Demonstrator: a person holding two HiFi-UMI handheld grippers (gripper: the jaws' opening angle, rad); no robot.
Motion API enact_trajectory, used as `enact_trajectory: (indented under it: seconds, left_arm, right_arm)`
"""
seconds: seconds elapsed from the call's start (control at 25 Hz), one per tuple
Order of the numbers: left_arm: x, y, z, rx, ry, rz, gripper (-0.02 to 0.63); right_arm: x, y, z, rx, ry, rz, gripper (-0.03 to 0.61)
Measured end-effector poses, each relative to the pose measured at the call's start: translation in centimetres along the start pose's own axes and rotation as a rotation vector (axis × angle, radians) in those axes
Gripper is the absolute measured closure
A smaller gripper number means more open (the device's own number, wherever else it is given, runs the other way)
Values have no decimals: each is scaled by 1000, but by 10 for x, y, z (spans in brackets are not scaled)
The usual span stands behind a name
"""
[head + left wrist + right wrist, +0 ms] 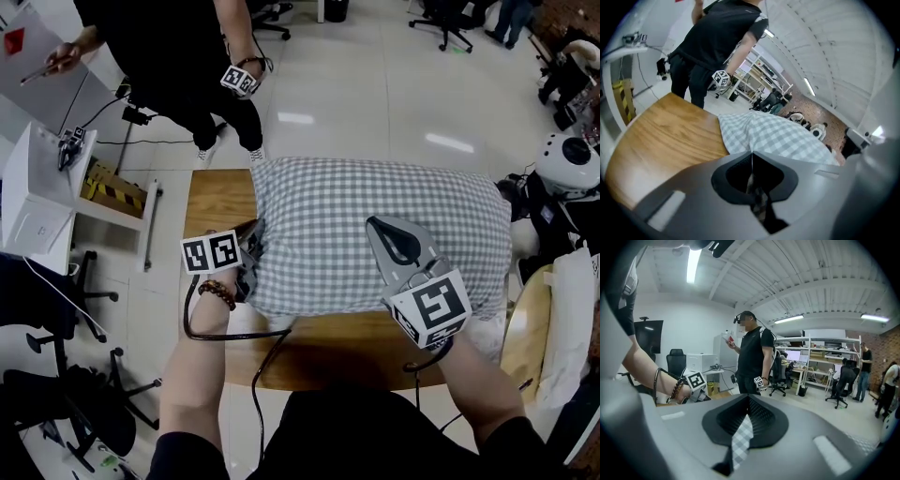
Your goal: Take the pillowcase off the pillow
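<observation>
The left gripper's (751, 161) jaws are pressing together on a thin fold of the grey-and-white checked fabric pillowcase (337, 211), over the left side of the light brown wooden desk (214, 202). The right gripper's (746, 404) jaws are likewise pinching a narrow strip of the same checked cloth, over the middle of the desk and towards its near edge.

Both grips seem to be getting set, so the step in hand is probably taking hold of the case before stripping it. The next move is likely calling for the two grippers to be drawing the cloth along the pillow towards whichever end is open, while the filling is staying back on the desk. That may need one gripper to be holding the pillow through the cloth.

The pillowcase is still looking fully on. It is lying plump and rounded across the desk, covering the far part and overhanging the right edge, with its checks stretching smoothly over the top and bunching slightly near the left gripper. I cannot tell which end is open.
</observation>
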State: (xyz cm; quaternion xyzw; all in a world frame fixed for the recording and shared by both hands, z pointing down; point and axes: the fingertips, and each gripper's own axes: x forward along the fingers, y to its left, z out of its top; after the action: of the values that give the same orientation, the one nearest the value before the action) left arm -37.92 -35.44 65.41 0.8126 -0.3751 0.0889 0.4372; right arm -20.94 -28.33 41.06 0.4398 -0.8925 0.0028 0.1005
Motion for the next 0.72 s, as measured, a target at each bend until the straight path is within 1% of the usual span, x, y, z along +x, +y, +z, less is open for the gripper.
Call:
enact_trajectory:
  seconds: [0.08,0.2,0.36,0.44,0.52,0.72]
  left_arm:
    - [-6,-1,-3,101,16,75,604]
    - [-14,0,-10,222,35,185,606]
    - [-25,2,-6,351,21,268,606]
    - [-31,7,-5,385,18,299,606]
    - [-37,11,-7,402,18,326,606]
    - [-42,10,-7,403,15,343,606]
  right_arm:
    - [-5,4,-1,-7,-1,-11,577]
    - [-15,6,-2,-23,-1,-22,577]
    - [-30,0,-6,-36,16,-73,577]
    - [-38,-8,-7,-42,30,-110,577]
    - [-50,-17,-12,-47,47,-150,577]
    - [-89,-49,-24,-59,79,-262,577]
